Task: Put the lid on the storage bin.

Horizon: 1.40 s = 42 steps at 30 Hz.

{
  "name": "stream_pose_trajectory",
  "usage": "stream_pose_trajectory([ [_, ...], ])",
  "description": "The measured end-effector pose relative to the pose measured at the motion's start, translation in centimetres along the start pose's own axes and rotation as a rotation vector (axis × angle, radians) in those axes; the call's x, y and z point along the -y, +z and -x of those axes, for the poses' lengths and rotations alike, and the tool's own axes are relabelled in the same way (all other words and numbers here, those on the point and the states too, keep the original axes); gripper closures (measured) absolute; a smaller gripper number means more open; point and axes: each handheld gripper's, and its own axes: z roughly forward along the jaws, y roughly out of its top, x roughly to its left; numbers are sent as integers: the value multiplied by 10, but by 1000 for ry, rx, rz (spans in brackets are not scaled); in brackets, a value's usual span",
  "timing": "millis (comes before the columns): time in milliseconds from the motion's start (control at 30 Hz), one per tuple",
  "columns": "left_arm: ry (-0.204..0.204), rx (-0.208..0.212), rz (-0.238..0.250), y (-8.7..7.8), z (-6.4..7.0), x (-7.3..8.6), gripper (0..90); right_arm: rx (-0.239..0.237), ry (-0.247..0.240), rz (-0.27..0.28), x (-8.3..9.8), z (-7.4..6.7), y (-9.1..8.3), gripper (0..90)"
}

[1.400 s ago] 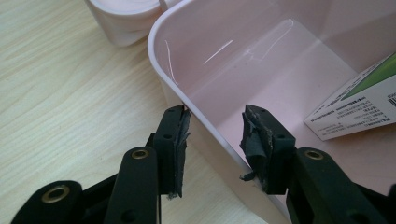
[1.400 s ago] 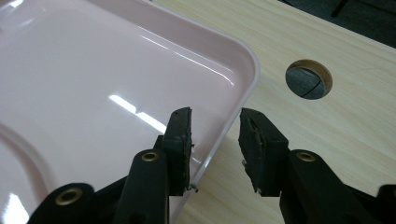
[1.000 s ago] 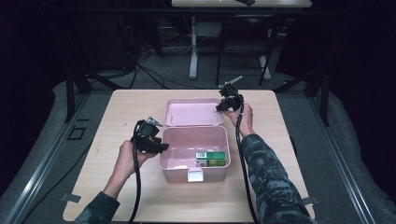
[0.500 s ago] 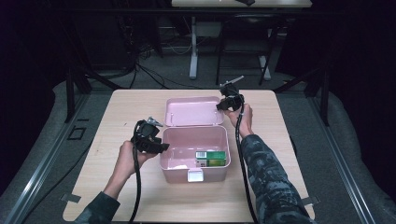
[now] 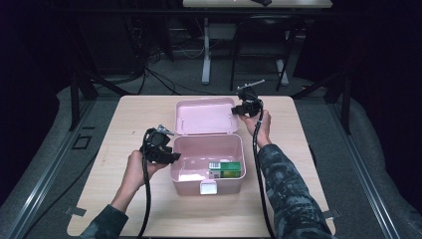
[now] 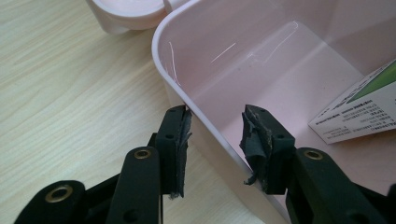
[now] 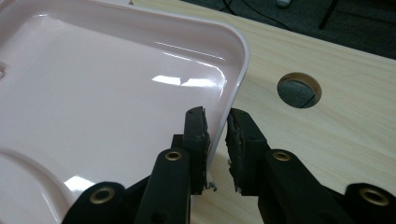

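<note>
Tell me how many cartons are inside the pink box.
1. A green and white carton lies at the right end of the pink box, against its front wall. Nothing else shows inside, though that front wall could hide something small.

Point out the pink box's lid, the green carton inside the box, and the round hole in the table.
lid (image 7: 107,93), right gripper view, glossy inner face.
green carton (image 5: 230,169), high view, top face.
round hole (image 7: 299,89), right gripper view, its opening.

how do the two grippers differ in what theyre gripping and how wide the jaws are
The left gripper straddles the box wall, jaws set wide with a gap showing; the right gripper has just been closing, jaws narrow on the lid rim. The left sits near the person, the right farther back. Both are black and work the same pink container.
</note>
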Motion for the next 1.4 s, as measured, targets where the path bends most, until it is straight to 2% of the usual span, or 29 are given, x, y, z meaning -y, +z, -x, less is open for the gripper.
stream_pose_trajectory([
  [733, 3, -18, 7, 1, 1, 0, 603, -49, 20, 148, 2, -3, -38, 823],
  [1167, 9, -30, 11, 1, 3, 0, 604, -68, -3, 213, 7, -8, -60, 840],
  [1400, 9, -32, 9, 1, 3, 0, 605, -74, -32, 236, 10, -11, -71, 846],
])
